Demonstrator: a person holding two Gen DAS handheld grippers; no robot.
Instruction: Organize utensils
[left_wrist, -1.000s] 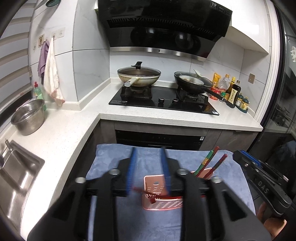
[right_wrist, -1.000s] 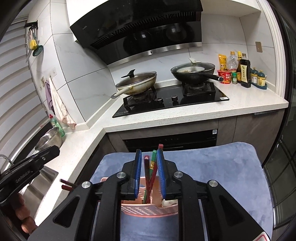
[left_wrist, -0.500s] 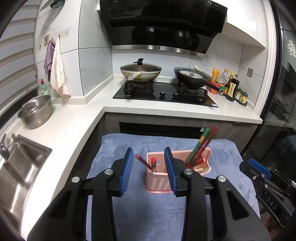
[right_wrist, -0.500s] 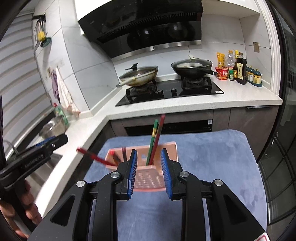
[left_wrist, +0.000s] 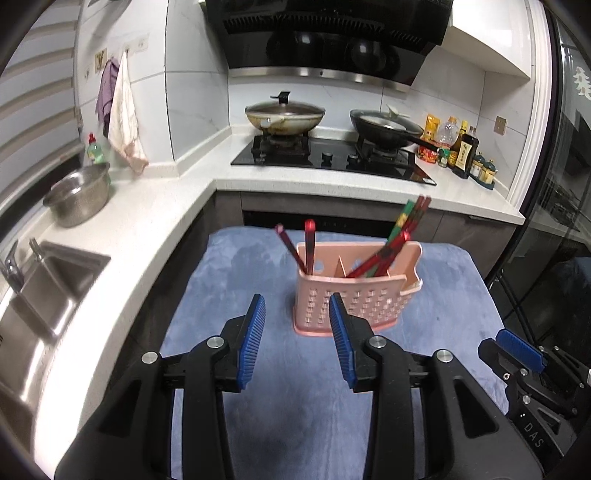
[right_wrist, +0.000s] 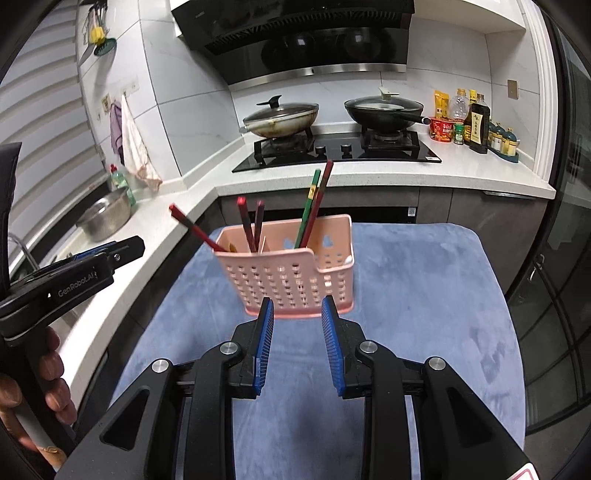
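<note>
A: While both cams sit further back than a sec ago, the blue cloth (left_wrist: 332, 424) fills much more of each view; kitchen counter (left_wrist: 147, 206) & hob (left_wrist: 332, 158) behind look the same.

B: Pink holder?

A: Pink utensil holder (left_wrist: 354, 299) stands upright on the cloth, now clear of both claws; a sec ago it was mostly hidden behind the fingers, w/ the right pads either side of the chopsticks. Now it's just beyond the tips in both views.

B: Contents?

A: Left compartment has red chopsticks (right_wrist: 249, 225), one leaning far out over the left rim; middle compartment has the green-and-red pair (right_wrist: 314, 206), tilted toward the right. In the earliest right view only the pair betw the pads was clear; the rest was blocked.

B: Left claw?

A: Left gripper (left_wrist: 297, 306) has jaws apart, nothing betw the blue pads, only cloth; gap abt the same as before. Seen from the right cam it sits at the left edge, a hand (right_wrist: 37, 391) around its handle.

B: Right?

A: Right gripper (right_wrist: 297, 306) also apart & empty; jaws have just been opening, and the chopsticks once betw them now stand free in the holder. From the left cam only its tip shows, low right (left_wrist: 517, 350).
</note>
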